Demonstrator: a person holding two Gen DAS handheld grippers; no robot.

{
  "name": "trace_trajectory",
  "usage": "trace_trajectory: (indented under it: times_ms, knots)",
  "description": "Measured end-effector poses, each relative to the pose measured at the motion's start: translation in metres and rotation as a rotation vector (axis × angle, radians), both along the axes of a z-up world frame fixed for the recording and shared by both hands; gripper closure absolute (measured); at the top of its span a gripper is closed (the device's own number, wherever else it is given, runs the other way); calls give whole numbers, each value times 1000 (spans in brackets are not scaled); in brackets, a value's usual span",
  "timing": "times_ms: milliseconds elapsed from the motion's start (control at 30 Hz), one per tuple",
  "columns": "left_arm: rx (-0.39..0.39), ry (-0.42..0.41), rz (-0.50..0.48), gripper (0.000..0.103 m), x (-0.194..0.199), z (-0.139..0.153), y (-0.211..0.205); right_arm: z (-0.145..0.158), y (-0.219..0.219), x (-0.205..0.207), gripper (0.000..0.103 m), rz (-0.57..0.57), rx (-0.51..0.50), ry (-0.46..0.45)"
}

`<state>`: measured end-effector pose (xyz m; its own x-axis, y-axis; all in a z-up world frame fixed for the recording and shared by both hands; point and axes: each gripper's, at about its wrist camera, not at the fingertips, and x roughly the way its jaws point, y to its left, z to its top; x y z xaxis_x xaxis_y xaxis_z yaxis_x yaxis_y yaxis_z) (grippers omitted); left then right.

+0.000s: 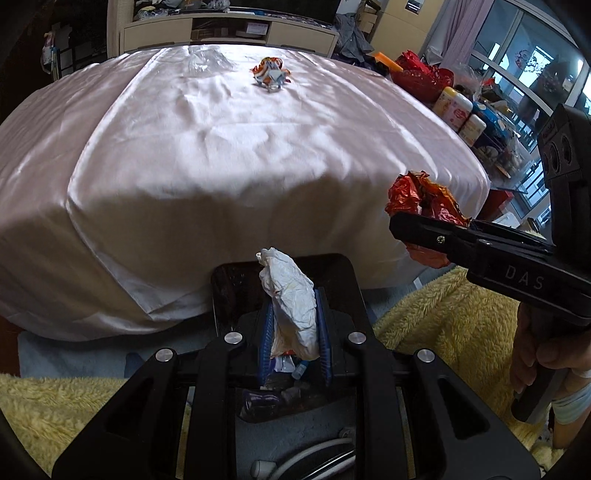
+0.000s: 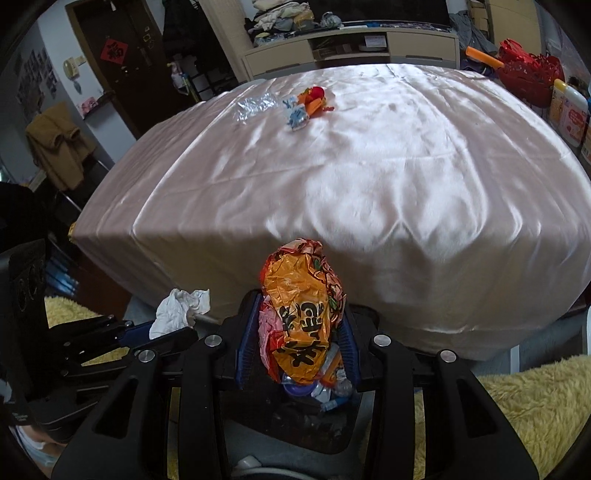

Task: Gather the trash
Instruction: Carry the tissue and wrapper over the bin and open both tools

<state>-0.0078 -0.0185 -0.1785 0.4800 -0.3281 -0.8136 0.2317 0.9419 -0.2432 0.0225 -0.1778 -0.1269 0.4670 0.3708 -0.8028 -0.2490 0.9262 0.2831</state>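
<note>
My left gripper [image 1: 293,325] is shut on a crumpled white tissue [image 1: 290,299] and holds it over a black trash bin [image 1: 229,288] on the floor in front of the table. My right gripper [image 2: 297,332] is shut on a crumpled orange and red wrapper [image 2: 301,306] above the same bin [image 2: 295,424], which holds several scraps. The right gripper with its wrapper [image 1: 424,199] also shows in the left wrist view; the left gripper's tissue [image 2: 181,306] shows in the right wrist view. A colourful wrapper pile [image 1: 271,72] and a clear plastic piece [image 2: 255,105] lie at the table's far side.
The table carries a shiny pink cloth [image 1: 221,147]. Yellow fluffy fabric [image 1: 443,317] lies on both sides of the bin. Bottles and red bags [image 1: 454,107] stand to the right of the table. A cabinet [image 1: 229,33] stands behind it.
</note>
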Motion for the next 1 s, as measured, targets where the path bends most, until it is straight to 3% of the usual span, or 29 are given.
trace_trajectory:
  times_ms: [467,700,833,1000]
  knots:
    - [56,101,-45,83,-4,-48,-14,-60,9,-3,63,33,-15,135]
    - [79,142,-76,83,-3,-66,-23,-69,10,0,62,36,-4,161]
    - [84,150,-68,82,-2,-69,-21,-73,11,4,61,31,-12,178]
    - [98,170,-54,71,1,-75,-20,-76,12,7,55,23,-27,186]
